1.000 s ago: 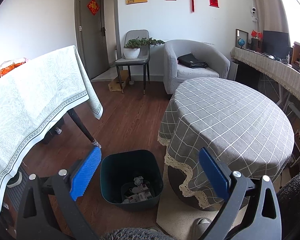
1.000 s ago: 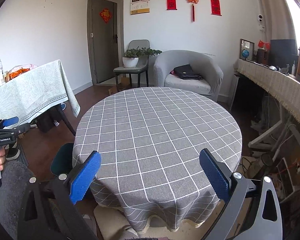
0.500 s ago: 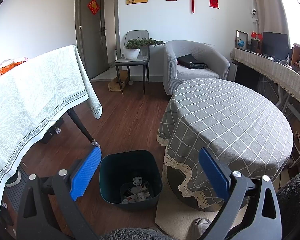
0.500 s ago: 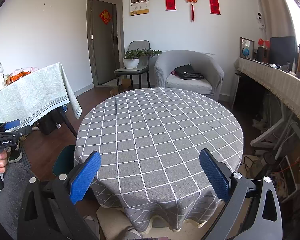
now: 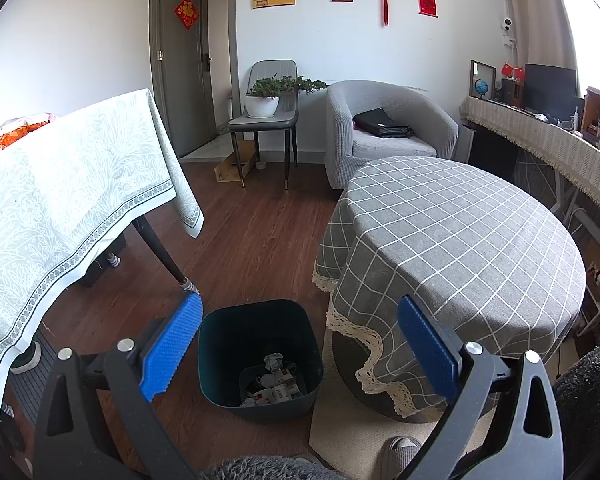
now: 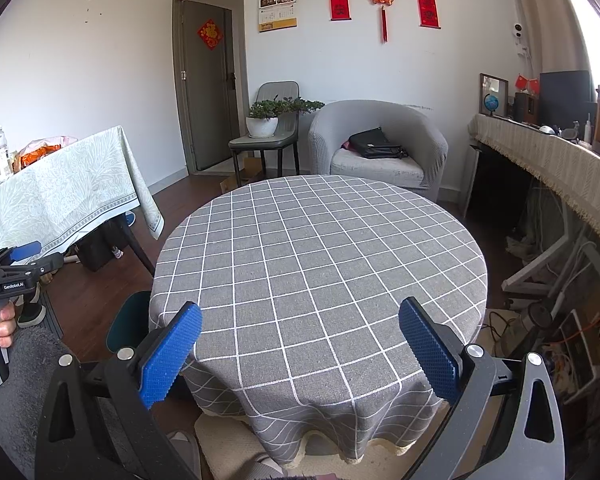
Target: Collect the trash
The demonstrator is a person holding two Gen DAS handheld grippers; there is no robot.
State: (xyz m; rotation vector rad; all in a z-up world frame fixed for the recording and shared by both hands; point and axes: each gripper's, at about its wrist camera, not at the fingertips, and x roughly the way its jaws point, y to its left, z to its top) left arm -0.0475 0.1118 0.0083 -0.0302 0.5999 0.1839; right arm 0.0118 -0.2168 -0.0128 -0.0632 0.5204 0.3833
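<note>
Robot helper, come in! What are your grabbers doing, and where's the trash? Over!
Left gripper open, empty. Right gripper open, empty. Trash in bin beside round table. Nothing blocking.

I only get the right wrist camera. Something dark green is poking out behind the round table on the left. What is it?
Observer: It's a dark teal bin standing on the wooden floor, right beside the round table.
Operator: Is there anything inside?
Observer: Yes, crumpled paper and small packets lie at the bottom. Most of the bin is unfilled.
Operator: Is my left gripper holding trash?
Observer: No. The left gripper is open with nothing between its blue pads, and it points towards the bin.
</note>
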